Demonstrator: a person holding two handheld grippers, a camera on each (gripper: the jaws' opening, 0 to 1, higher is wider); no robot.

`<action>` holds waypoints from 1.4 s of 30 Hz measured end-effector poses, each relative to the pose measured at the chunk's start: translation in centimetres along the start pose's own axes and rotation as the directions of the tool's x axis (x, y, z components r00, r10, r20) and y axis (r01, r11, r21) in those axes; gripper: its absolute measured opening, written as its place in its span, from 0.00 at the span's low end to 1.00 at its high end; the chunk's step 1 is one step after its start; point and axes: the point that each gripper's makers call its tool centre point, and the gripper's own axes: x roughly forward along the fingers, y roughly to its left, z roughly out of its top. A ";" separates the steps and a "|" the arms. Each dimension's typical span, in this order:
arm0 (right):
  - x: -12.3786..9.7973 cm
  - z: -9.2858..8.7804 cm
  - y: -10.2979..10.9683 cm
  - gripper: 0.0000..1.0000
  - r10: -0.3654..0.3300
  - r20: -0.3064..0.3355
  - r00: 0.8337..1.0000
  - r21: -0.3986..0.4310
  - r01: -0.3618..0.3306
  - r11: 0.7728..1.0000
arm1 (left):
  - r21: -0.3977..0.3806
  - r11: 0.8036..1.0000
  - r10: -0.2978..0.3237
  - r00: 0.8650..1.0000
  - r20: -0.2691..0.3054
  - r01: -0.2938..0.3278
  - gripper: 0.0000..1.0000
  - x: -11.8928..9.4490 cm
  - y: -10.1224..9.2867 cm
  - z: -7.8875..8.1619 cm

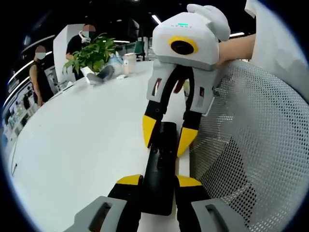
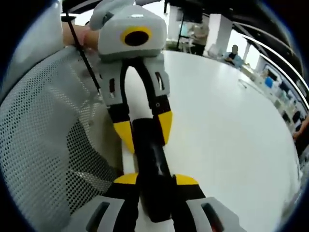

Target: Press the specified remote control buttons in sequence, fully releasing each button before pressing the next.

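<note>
Remote control [image 1: 159, 164], black, rigid and apparently light, was held over the white desk [image 1: 87, 145], left tongs [image 1: 159, 182] and right tongs [image 2: 155, 180] each clamping one end; sides offered best purchase.

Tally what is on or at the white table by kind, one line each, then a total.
Remote control: 1, black, clamped at both ends
Grippers: 2, left gripper and right gripper
Potted plant: 1
Mesh chair back: 1
Total: 5
</note>
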 end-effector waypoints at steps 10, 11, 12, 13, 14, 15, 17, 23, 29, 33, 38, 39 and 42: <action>0.1 0.2 -0.1 0.23 -0.004 0.020 1.000 0.042 0.003 0.999 | -0.039 0.999 0.031 0.999 -0.044 -0.032 0.27 -0.3 0.5 -0.2; 0.2 0.2 -0.1 0.23 -0.005 0.021 1.000 0.044 0.004 0.999 | -0.050 0.998 0.033 0.998 -0.047 -0.035 0.28 -0.4 0.6 -0.3; 0.2 0.2 -0.1 0.23 -0.005 0.021 1.000 0.046 0.004 0.999 | -0.058 0.998 0.035 0.998 -0.047 -0.038 0.28 -0.5 0.7 -0.3; 0.2 0.2 -0.1 0.23 -0.007 0.022 1.000 0.047 0.005 0.999 | -0.068 0.997 0.037 0.998 -0.042 -0.040 0.29 -0.7 0.8 -0.2; 0.2 0.2 -0.1 0.23 -0.007 0.023 1.000 0.049 0.005 0.999 | -0.078 0.996 0.040 0.998 -0.039 -0.043 0.30 -0.8 0.9 -0.2; 0.2 0.2 -0.1 0.23 -0.005 0.026 1.000 0.054 0.004 0.999 | -0.090 0.995 0.044 0.998 -0.034 -0.047 0.31 -0.9 1.0 -0.1; 0.2 0.2 -0.2 0.23 -0.004 0.030 1.000 0.062 0.002 0.998 | -0.110 0.992 0.053 0.998 -0.026 -0.055 0.33 -1.1 1.2 0.0; 0.2 0.2 -0.2 0.23 -0.003 0.033 0.999 0.061 0.001 0.998 | -0.162 0.985 0.059 0.998 -0.032 -0.063 0.37 -1.3 1.6 -0.2; 0.2 0.2 -0.2 0.23 -0.004 0.032 0.999 0.061 0.002 0.998 | -0.236 0.969 0.071 0.997 0.000 -0.069 0.42 -1.7 2.1 0.4; 0.2 0.1 -0.2 0.23 -0.003 0.032 0.999 0.060 0.001 0.998 | -0.237 0.968 0.080 0.997 0.006 -0.076 0.45 -2.1 2.6 0.6; 0.2 0.1 -0.2 0.23 -0.003 0.031 1.000 0.061 0.001 0.998 | -0.268 0.956 0.136 0.990 0.037 -0.121 0.50 -3.1 3.7 1.3; 0.2 0.1 -0.2 0.23 -0.003 0.031 1.000 0.061 0.001 0.998 | -0.271 0.954 0.149 0.988 0.044 -0.132 0.51 -3.3 3.9 1.4; 0.2 0.1 -0.2 0.23 -0.003 0.032 0.999 0.062 0.001 0.998 | -0.247 0.953 0.189 0.982 0.021 -0.178 0.51 -3.8 4.4 1.0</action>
